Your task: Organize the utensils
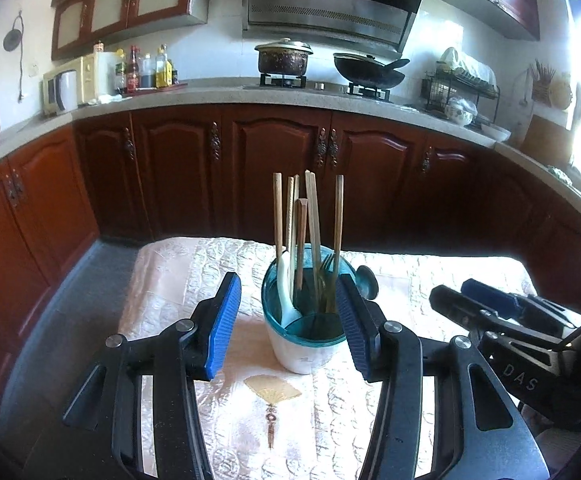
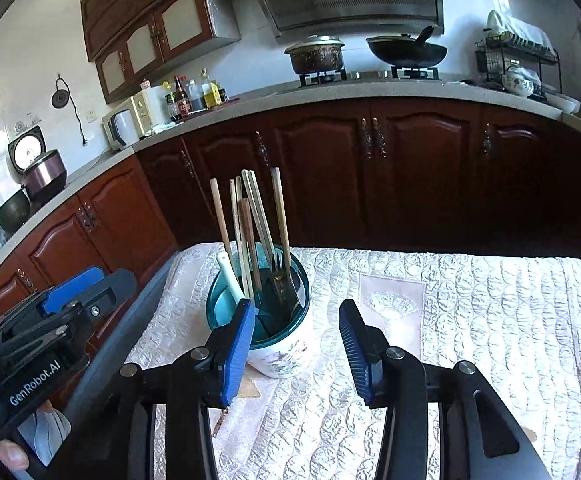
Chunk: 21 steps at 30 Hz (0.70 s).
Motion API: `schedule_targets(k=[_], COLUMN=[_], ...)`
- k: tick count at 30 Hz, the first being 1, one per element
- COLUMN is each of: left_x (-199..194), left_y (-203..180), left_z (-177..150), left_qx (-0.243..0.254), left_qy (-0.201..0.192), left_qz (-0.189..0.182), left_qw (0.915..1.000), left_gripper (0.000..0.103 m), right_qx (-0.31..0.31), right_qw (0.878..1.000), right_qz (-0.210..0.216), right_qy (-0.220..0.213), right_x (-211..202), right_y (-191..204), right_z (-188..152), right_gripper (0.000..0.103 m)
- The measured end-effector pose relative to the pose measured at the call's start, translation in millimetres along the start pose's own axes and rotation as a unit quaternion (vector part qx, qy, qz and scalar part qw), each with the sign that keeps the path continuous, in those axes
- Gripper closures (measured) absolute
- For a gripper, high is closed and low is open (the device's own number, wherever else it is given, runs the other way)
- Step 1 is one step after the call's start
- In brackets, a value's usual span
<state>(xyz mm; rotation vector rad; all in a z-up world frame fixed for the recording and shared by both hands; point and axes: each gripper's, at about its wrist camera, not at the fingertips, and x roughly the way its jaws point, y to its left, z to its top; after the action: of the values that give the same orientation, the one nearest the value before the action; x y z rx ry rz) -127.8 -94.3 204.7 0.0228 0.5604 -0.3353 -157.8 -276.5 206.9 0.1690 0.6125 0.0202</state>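
1. A white utensil holder (image 1: 305, 350) with a teal insert is seen standing upright on a quilted cream tablecloth (image 1: 170, 276) that covers the table.
2. Several wooden chopsticks (image 1: 277, 216) are held upright in the holder, together with a white spoon (image 1: 286, 292) and a metal fork (image 1: 327, 268).
3. A small dark teal spoon (image 1: 367, 278) is partly seen just behind the holder, on its right side in the left wrist view.
4. The left gripper (image 1: 288, 322) is kept wide apart, with nothing between its blue pads (image 1: 224, 320); the holder is framed between them.
5. The right gripper (image 2: 296, 350) is also spread, and nothing is pinched; the holder (image 2: 282, 354) is seen behind its left pad.
6. In the background, a pot (image 1: 283, 58) and a wok (image 1: 370, 69) are placed on the stove.
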Motion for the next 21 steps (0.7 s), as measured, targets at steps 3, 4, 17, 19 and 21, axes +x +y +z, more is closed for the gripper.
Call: schedule_targets(k=[3,4,17,19,21], left_x=[-6,-7,-17,-17,-16], left_y=[-2,-2,-2,-2,-1], left_z=[-2,-3,-6,-5,-5], left_qx=[0.006,0.007,0.014,0.014,0.013], left_qy=[-0.005,-0.006,-0.015,-0.013,-0.011], left_qz=[0.009,0.011,0.027,0.028,0.028], left_qw=[0.9999,0.9999,0.9994,0.9994,0.9995], left_gripper=[0.054,0.054,0.054,0.054,0.054], right_qx=[-0.005,-0.005,-0.02,-0.022,-0.024], right_qw=[1.0,1.0,1.0,1.0,1.0], right_qz=[-0.004,-0.003,-0.017,-0.017,-0.018], right_qy=[-0.005,-0.007,-0.01,-0.008,-0.006], right_x=[-4,-5,-10,-9,-8], right_y=[3,5,11,12,14], right_z=[1,1,3,3,3], right_gripper=[0.06,0.059,0.051,0.051,0.051])
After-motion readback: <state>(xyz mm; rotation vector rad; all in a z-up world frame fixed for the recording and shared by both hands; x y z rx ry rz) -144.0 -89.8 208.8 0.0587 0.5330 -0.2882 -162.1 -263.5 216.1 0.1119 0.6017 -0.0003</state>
